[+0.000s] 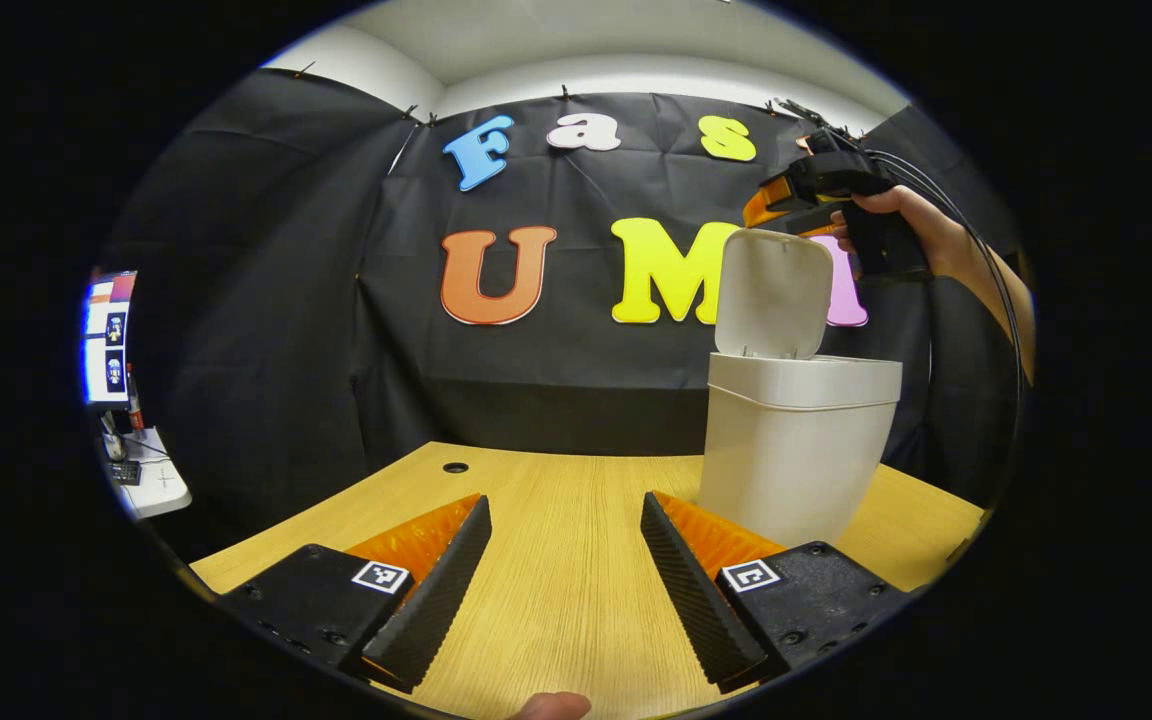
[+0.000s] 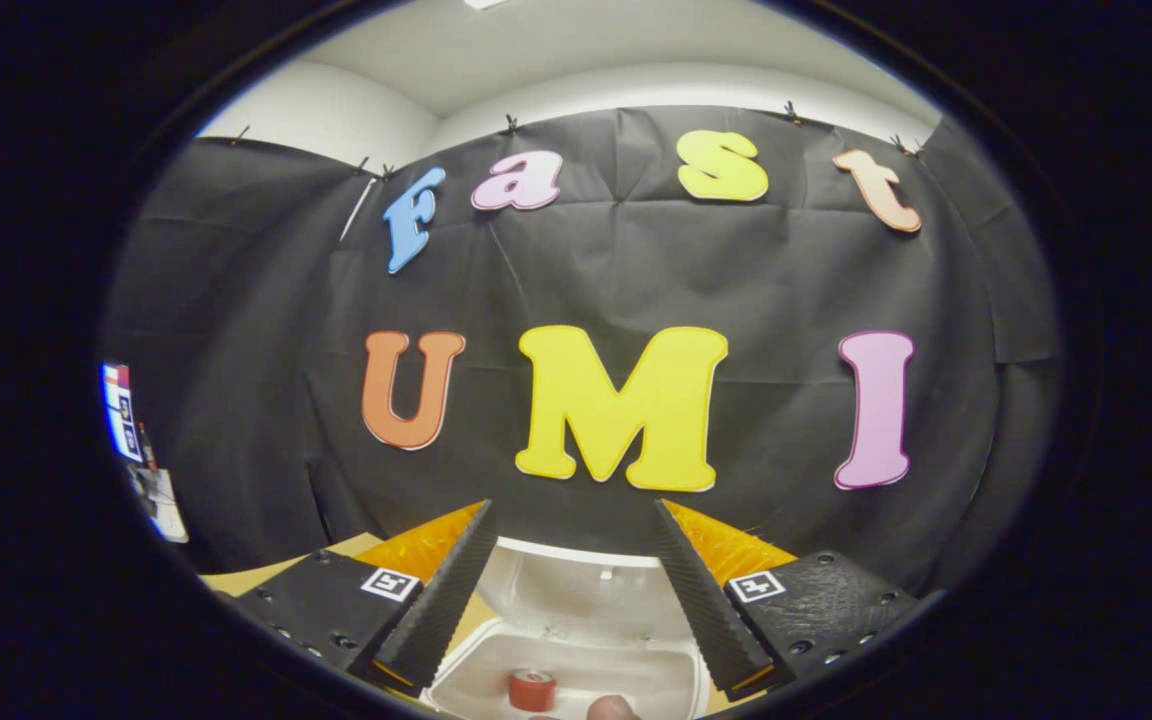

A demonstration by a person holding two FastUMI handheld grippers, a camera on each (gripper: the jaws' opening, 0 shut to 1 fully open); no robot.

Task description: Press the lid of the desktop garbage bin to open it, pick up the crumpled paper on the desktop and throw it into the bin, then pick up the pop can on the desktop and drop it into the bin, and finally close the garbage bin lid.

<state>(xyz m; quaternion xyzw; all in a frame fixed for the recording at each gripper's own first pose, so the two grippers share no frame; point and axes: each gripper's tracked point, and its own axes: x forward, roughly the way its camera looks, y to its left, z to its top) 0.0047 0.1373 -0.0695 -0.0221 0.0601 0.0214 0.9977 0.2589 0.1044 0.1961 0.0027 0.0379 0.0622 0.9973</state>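
Left gripper view shows your left gripper (image 1: 566, 560) low over the light wooden desktop (image 1: 556, 600), its fingers spread apart with bare wood between them. Just ahead to the right stands the white plastic desktop garbage bin (image 1: 796, 450), its hinged white lid (image 1: 774, 293) raised upright. Your right gripper (image 1: 786, 205) hangs above and behind that lid, held in your hand (image 1: 911, 235). Right gripper view looks down past its own fingers, which stand apart and grip nothing, into the open bin (image 2: 576, 640). A red pop can (image 2: 532, 690) lies inside on the bottom. The crumpled paper cannot be made out there.
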